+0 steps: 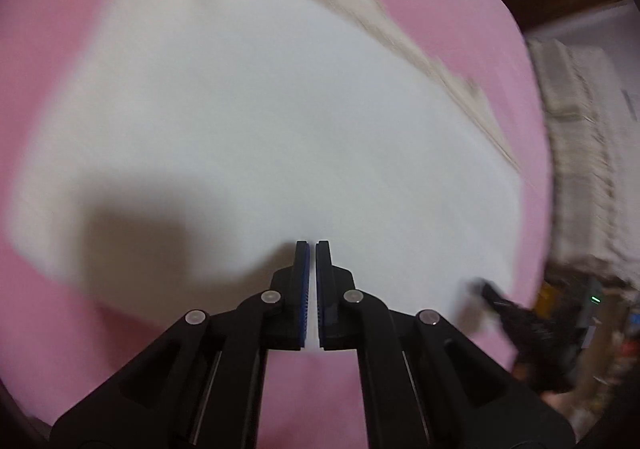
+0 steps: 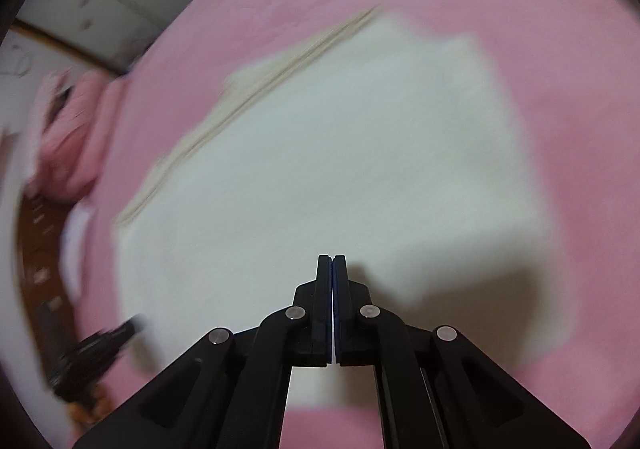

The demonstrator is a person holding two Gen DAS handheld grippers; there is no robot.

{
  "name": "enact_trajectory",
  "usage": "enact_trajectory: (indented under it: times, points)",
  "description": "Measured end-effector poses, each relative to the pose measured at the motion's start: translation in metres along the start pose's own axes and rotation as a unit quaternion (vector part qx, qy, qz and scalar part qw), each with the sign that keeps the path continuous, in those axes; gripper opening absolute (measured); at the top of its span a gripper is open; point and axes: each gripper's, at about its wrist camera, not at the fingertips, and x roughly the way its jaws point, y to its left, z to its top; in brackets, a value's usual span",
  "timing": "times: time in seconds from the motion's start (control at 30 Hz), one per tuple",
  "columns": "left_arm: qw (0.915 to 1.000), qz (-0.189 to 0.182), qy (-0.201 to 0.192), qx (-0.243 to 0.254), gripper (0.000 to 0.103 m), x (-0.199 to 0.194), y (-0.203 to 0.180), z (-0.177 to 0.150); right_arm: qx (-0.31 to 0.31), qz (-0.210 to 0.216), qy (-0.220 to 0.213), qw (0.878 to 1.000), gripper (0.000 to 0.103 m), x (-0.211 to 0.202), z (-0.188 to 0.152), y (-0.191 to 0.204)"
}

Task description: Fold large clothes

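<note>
White garment (image 1: 280, 121): spread flat mid-frame on the pink surface (image 1: 460, 1), beige striped edge (image 1: 400, 45) running toward the upper right, likely laid out for folding. My left tool (image 1: 312, 249) and right tool (image 2: 332, 261), lower centre, are closed on nothing; they point down at its near hem.

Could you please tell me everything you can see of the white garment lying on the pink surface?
The white fabric garment lies spread flat on the pink cloth-covered surface, roughly rectangular and smooth, apparently already folded. One long edge shows a beige band of stacked layers. Both views are motion-blurred, so seams and details cannot be made out. The black left gripper and black right gripper point down over its near edge, jaws shut; whether they pinch it cannot be told.
</note>
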Motion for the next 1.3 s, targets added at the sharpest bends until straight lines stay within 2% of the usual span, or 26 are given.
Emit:
enact_trajectory:
  times: [0.03, 0.1, 0.13, 0.2, 0.23, 0.27, 0.3, 0.33, 0.37, 0.4, 0.43, 0.47, 0.5, 0.53, 0.57, 0.63, 0.7, 0.73, 0.83, 0.9, 0.93, 1.0, 1.07, 1.17, 1.23, 1.3]
  points:
    - [0.9996, -0.020, 0.020, 0.004, 0.001, 0.015, -0.014, -0.013, -0.017, 0.034, 0.034, 0.999, 0.000, 0.016, -0.010, 0.017]
    - [0.9985, -0.029, 0.045, 0.014, 0.001, 0.034, -0.031, -0.028, -0.064, 0.064, 0.076, 0.993, 0.000, 0.038, -0.025, 0.044]
    - [0.9982, -0.023, 0.051, 0.020, 0.001, 0.042, -0.038, -0.034, -0.083, 0.069, 0.083, 0.991, 0.000, 0.046, -0.029, 0.053]
    - [0.9992, 0.000, 0.031, 0.026, 0.001, 0.042, -0.046, -0.039, -0.097, 0.063, 0.073, 0.991, 0.000, 0.053, -0.027, 0.056]
    - [0.9994, 0.021, 0.018, 0.020, 0.001, 0.041, -0.044, -0.037, -0.090, 0.067, 0.075, 0.991, 0.000, 0.056, -0.021, 0.052]
    - [0.9980, 0.063, 0.000, 0.010, 0.001, 0.042, -0.036, -0.041, -0.082, 0.075, 0.080, 0.991, 0.000, 0.057, -0.012, 0.043]
    - [0.9938, 0.109, -0.021, 0.001, 0.001, 0.035, -0.023, -0.035, -0.078, 0.060, 0.082, 0.992, 0.000, 0.054, -0.007, 0.029]
    - [0.9891, 0.142, -0.039, -0.001, 0.001, 0.030, -0.017, -0.033, -0.082, 0.027, 0.080, 0.993, 0.000, 0.057, -0.013, 0.008]
    - [0.9785, 0.196, -0.064, 0.003, 0.001, 0.022, -0.005, -0.028, -0.080, 0.001, 0.075, 0.994, 0.000, 0.051, -0.005, -0.010]
    - [0.9636, 0.254, -0.082, 0.007, 0.001, 0.015, 0.007, -0.023, -0.067, -0.017, 0.062, 0.996, 0.000, 0.039, 0.011, -0.037]
    - [0.9449, 0.314, -0.093, 0.005, 0.001, 0.010, 0.021, -0.017, -0.050, -0.043, 0.046, 0.997, 0.000, 0.028, 0.023, -0.061]
    - [0.9331, 0.345, -0.100, -0.004, 0.001, 0.004, 0.039, -0.012, -0.030, -0.076, 0.027, 0.996, 0.000, 0.014, 0.036, -0.085]
    - [0.9362, 0.336, -0.103, -0.015, 0.001, 0.000, 0.052, -0.008, -0.007, -0.105, 0.006, 0.994, 0.000, 0.000, 0.049, -0.108]
    - [0.9484, 0.299, -0.100, -0.028, 0.001, -0.001, 0.063, -0.004, 0.015, -0.131, -0.011, 0.991, 0.000, -0.012, 0.061, -0.129]
    - [0.9545, 0.281, -0.095, -0.035, 0.001, 0.000, 0.068, -0.001, 0.025, -0.146, -0.028, 0.989, 0.000, -0.019, 0.068, -0.142]
    - [0.9545, 0.281, -0.095, -0.032, 0.001, 0.003, 0.065, 0.001, 0.028, -0.131, -0.025, 0.991, 0.000, -0.020, 0.071, -0.149]
    - [0.9537, 0.278, -0.104, -0.051, 0.001, -0.001, 0.078, -0.005, -0.016, -0.164, -0.026, 0.986, 0.000, -0.020, 0.064, -0.167]
    - [0.9551, 0.270, -0.104, -0.065, 0.001, -0.002, 0.082, -0.010, -0.033, -0.184, -0.027, 0.982, 0.000, -0.012, 0.067, -0.151]
    - [0.9575, 0.257, -0.099, -0.084, 0.001, 0.006, 0.092, -0.012, -0.033, -0.226, -0.038, 0.973, 0.000, -0.006, 0.082, -0.149]
    - [0.9582, 0.261, -0.092, -0.073, 0.001, 0.011, 0.090, -0.010, -0.029, -0.208, -0.063, 0.976, 0.000, -0.005, 0.092, -0.133]
    - [0.9588, 0.262, -0.088, -0.066, 0.001, 0.014, 0.087, -0.010, -0.034, -0.191, -0.071, 0.978, 0.000, -0.020, 0.076, -0.137]
    - [0.9600, 0.260, -0.086, -0.056, 0.001, 0.022, 0.083, -0.006, -0.056, -0.155, -0.075, 0.984, 0.000, -0.013, 0.092, -0.101]
    - [0.9622, 0.252, -0.090, -0.050, 0.001, 0.015, 0.097, -0.012, -0.083, -0.113, -0.059, 0.988, 0.000, 0.017, 0.100, -0.037]
    - [0.9670, 0.226, -0.101, -0.058, 0.001, 0.004, 0.121, -0.019, -0.103, -0.051, -0.021, 0.993, 0.000, 0.061, 0.118, 0.026]
    - [0.9698, 0.211, -0.105, -0.062, 0.001, -0.006, 0.139, -0.035, -0.125, -0.035, 0.010, 0.991, 0.000, 0.089, 0.136, 0.062]
    - [0.9716, 0.202, -0.106, -0.061, 0.001, -0.009, 0.146, -0.038, -0.152, -0.044, 0.027, 0.987, 0.000, 0.105, 0.137, 0.083]
